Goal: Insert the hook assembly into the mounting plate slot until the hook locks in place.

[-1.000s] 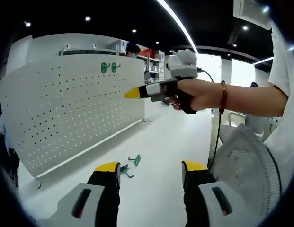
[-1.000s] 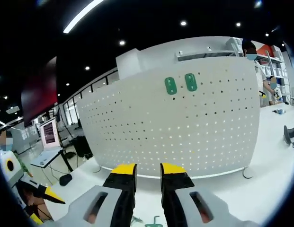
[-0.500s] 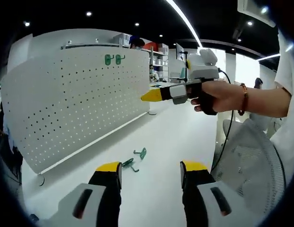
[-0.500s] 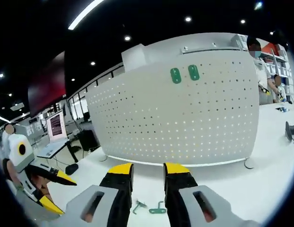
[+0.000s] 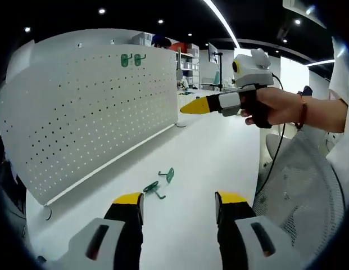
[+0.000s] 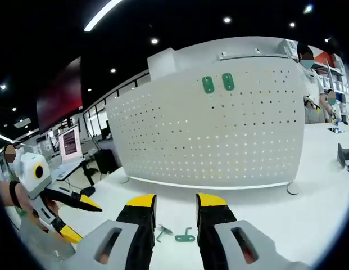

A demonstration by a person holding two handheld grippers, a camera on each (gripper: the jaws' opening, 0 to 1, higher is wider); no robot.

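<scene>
both grippers hung spread apart and empty over the white table (image 5: 208, 163): the left gripper (image 5: 178, 203) and the right gripper (image 6: 176, 202). two green hooks (image 5: 158, 184) lay on the table before the pegboard (image 6: 219, 140), where two green plates (image 6: 217, 84) sat near its top edge.

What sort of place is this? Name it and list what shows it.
Probably an open-plan lab or office workspace, not a home. A large white pegboard stands on a long white table, ceiling downlights and strip lighting run overhead, a computer monitor sits on a desk, and storage shelves stand behind.
</scene>
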